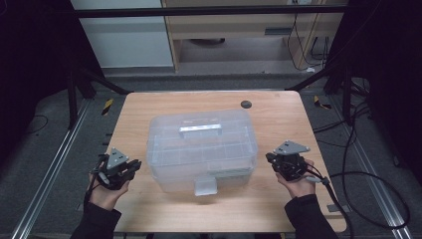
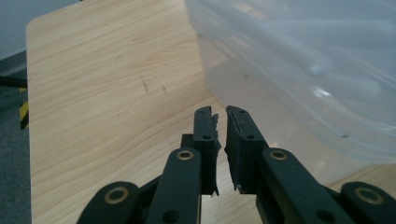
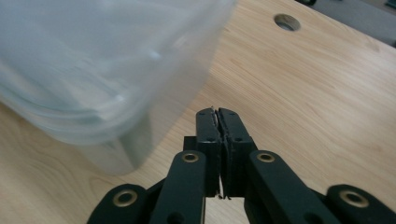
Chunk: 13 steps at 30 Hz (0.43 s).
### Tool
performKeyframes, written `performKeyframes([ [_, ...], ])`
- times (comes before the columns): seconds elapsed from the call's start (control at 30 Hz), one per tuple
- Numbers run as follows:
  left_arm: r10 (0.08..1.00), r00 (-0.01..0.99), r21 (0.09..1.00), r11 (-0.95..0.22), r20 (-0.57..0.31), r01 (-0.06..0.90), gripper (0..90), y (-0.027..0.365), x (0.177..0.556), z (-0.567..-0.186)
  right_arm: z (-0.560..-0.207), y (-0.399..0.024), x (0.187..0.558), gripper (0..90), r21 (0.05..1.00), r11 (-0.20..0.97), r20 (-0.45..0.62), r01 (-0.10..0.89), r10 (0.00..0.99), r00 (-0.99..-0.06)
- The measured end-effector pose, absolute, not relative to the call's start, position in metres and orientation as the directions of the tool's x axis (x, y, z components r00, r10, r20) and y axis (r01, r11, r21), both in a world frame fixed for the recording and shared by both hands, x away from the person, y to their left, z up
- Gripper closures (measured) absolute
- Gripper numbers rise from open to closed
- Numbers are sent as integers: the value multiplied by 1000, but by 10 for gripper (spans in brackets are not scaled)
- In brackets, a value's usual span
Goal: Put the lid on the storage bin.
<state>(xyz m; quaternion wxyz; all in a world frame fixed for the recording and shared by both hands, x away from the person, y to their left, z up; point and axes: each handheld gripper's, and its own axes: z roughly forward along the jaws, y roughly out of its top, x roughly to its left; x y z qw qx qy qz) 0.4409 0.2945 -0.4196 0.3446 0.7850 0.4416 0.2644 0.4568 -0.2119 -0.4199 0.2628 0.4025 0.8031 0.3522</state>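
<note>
On the light wooden surface (image 1: pixel 149 114), a translucent plastic storage box (image 1: pixel 201 149) with a grey top handle (image 1: pixel 199 130) and a front latch (image 1: pixel 205 185) is set near the middle. Left of the box, the left tool (image 2: pixel 220 112) is held with its jaws slightly parted, nothing gripped. Right of the box, the right tool (image 3: pixel 217 112) is held with jaws almost together, empty.

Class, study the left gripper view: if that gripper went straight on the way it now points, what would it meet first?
Probably the bare table top. The left gripper points along the wood beside the clear plastic box, which lies just right of its line; depth is unclear, so it might graze the box.
</note>
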Motion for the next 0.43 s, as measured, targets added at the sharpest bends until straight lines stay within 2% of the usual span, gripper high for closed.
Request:
performKeyframes([
  [0.23, 910, 400, 776, -329, 109, 538, 662, 311, 448, -435, -433, -239, 461, 738, 789, 363, -118, 496, 881, -459],
  [0.43, 930, 346, 765, -312, 124, 563, 545, 322, 453, -445, -439, -254, 462, 600, 795, 322, -103, 515, 907, -408],
])
